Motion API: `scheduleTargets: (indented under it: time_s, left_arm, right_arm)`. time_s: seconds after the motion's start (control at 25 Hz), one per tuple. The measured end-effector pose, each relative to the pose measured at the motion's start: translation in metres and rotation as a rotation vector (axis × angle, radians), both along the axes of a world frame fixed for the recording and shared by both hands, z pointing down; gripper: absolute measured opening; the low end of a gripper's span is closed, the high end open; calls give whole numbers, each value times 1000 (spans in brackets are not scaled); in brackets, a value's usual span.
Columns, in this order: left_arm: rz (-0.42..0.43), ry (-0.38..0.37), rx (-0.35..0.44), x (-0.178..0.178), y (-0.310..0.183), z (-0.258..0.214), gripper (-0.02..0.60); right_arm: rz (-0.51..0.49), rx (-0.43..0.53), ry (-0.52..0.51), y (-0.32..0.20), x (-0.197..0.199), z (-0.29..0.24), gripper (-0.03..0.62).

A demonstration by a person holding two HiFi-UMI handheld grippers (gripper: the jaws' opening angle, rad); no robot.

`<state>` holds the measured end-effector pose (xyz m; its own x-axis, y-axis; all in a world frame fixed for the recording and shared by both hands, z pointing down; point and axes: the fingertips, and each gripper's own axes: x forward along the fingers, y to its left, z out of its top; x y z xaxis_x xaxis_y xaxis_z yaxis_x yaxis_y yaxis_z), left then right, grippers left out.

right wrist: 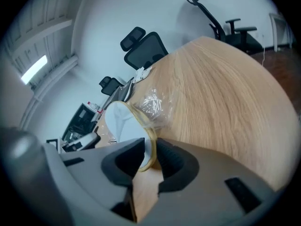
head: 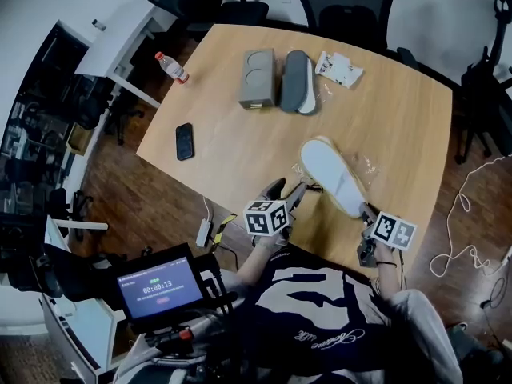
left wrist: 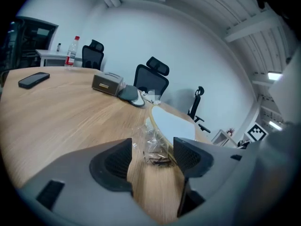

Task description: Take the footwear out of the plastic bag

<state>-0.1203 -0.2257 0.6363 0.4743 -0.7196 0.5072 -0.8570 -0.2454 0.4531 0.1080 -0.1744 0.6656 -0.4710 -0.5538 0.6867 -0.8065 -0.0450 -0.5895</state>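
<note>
The white slipper (head: 332, 174) lay on the surface (head: 232, 146). The crumpled clear plastic bag (left wrist: 153, 145) touched the slipper's end nearest the left tongs (left wrist: 153, 160). The left tongs stood wide open just short of that end. The bag's edge lay between the pads, and neither pad pressed it. The right tongs (right wrist: 149, 157) were closed on the slipper's opposite end, clamping its tan rim. A grey box (head: 258, 78) stood well beyond the slipper.
</note>
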Motion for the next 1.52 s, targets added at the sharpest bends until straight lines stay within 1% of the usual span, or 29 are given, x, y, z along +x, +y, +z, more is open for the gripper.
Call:
scheduleTargets:
  time_s: [0.04,0.12,0.16,0.2,0.36,0.48,0.6,0.72,0.84,0.92,1.08,1.16,1.32,1.4,1.52]
  left_arm:
    - [-8,18,15,1,1,-7,281]
    - [-16,39,43,5,4,-18,281]
    - [-22,48,53,7,6,-22,281]
    - [-31,60,60,10,9,-26,281]
    - [-75,130,82,23,22,-41,279]
    - [-66,154,103,40,40,-52,276]
    - [-47,161,119,54,63,-61,275]
    - [-57,168,122,56,84,-65,271]
    - [-43,194,120,54,100,-63,222]
    - [-37,220,120,50,116,-64,173]
    - [-26,252,149,38,137,-75,10]
    - [-6,246,163,34,150,-80,3]
    - [57,195,218,20,186,-93,3]
    - [83,190,241,8,213,-99,5]
    - [121,195,252,-7,256,-102,3]
  right_arm:
    - [-16,22,58,0,3,-2,77]
    - [-53,72,147,-1,5,-8,119]
    - [-68,95,168,-1,5,-12,138]
    - [-79,117,174,-2,4,-17,143]
    - [-103,195,137,0,2,-41,143]
    - [-143,253,86,8,-6,-59,143]
    - [-215,296,38,21,-22,-72,143]
    - [-312,339,14,33,-47,-79,143]
    - [-376,368,-9,46,-69,-81,141]
    - [-402,372,-25,61,-81,-83,141]
    - [-457,403,-25,89,-104,-93,141]
    - [-463,415,-5,103,-111,-96,141]
    - [-435,450,50,132,-127,-103,141]
    - [-402,467,47,154,-137,-110,141]
    - [-312,454,13,189,-145,-114,139]
